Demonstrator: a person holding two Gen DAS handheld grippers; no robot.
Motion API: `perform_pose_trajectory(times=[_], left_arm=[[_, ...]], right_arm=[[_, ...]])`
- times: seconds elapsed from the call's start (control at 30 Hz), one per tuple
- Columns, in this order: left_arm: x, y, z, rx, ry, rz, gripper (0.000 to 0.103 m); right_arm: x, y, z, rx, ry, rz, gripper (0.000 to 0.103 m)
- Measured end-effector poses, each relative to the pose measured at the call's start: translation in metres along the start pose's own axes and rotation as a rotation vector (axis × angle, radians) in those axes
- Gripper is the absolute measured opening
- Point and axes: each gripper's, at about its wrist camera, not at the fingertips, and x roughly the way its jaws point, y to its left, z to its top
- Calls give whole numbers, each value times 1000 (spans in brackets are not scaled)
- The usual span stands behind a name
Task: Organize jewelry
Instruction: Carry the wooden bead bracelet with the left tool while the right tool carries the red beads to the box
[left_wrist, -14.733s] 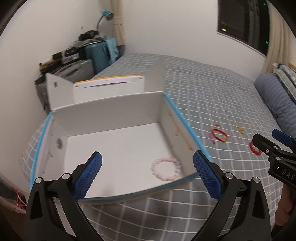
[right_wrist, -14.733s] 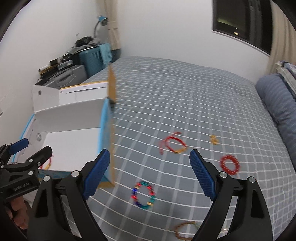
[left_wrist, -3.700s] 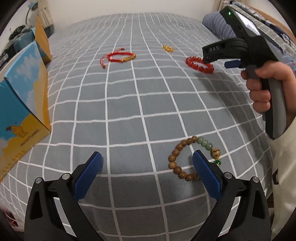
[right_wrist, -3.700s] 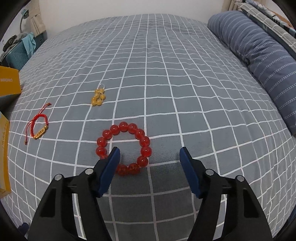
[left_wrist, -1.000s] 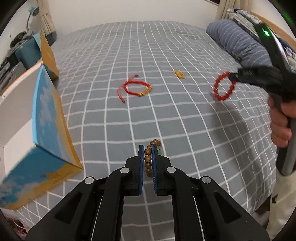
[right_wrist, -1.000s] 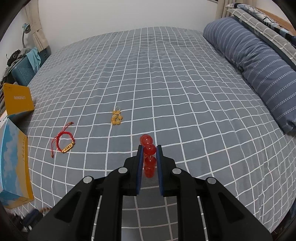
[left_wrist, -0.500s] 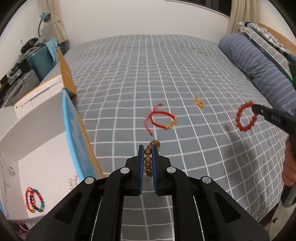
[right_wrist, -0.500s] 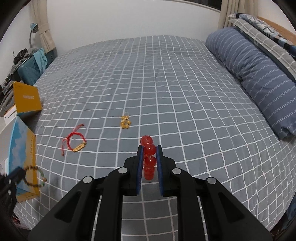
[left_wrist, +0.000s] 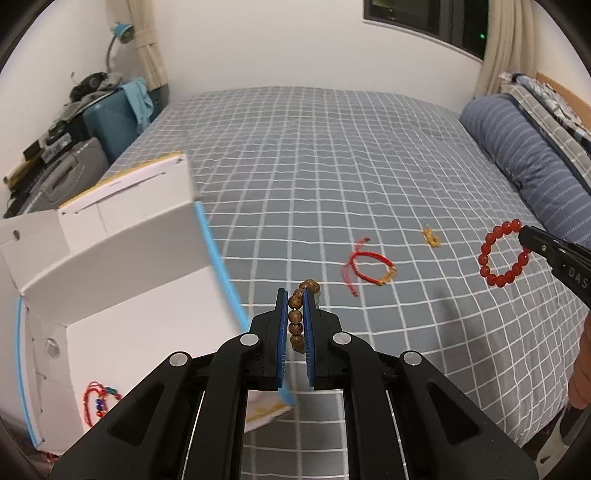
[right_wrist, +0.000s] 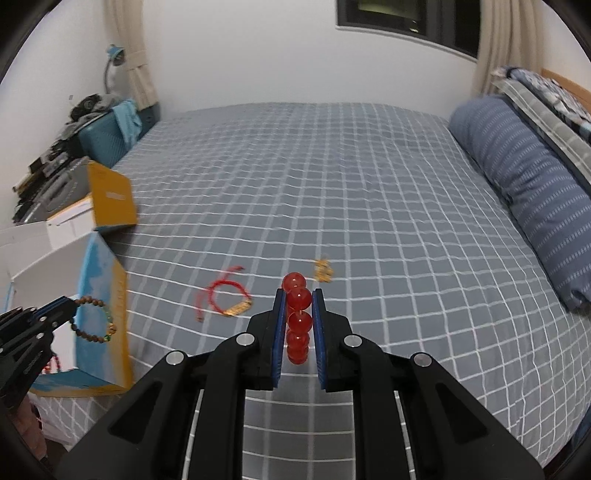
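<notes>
While the open white box (left_wrist: 110, 295) sits at the left edge of the bed (left_wrist: 332, 166), its blue-edged wall facing the checked cover, a beaded string of red and coloured beads (left_wrist: 96, 400) lies on its floor near the front left corner. The box's flaps stand up behind it, one with a yellow outer face (right_wrist: 110, 199). Beyond the box, against the wall, stand a teal suitcase (left_wrist: 110, 122) and a heap of dark clutter, with a blue lamp (left_wrist: 122, 31) above.

The left tongs (left_wrist: 295, 321) are pinched narrow on the wooden bead bracelet (left_wrist: 297, 314), which runs up between the blue pads and pokes out past the tips; seen from the right wrist view, the bracelet hangs as a loop in the air just in front of the box's blue and yellow side, clear of the bed. Further right on the cover lies a red cord bracelet (left_wrist: 369, 266) with a gold plate, and near it, a little farther back, a small gold charm (left_wrist: 431, 238).

The right tongs (right_wrist: 298, 321) are likewise closed narrow, gripping the red bead bracelet (right_wrist: 297, 317), whose beads stack between the pads. In the left wrist view this bracelet dangles as a full ring from the tong tips above the bed's right part. A striped blue pillow (right_wrist: 528, 192) lies along the bed's right side, and a dark window (left_wrist: 424, 14) is set in the wall behind.
</notes>
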Motion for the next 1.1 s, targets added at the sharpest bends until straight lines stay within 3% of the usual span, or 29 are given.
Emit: perform_pose_trajectory(times=[0.63,1.1], left_arm=[[-50,124,-13,-175,-32,132,7],[-56,195,-52,-294,4,217,7]], right_arm=[[-23,160,20,-179,-53,227,13],[1,258,-10,-293,13,340,13]])
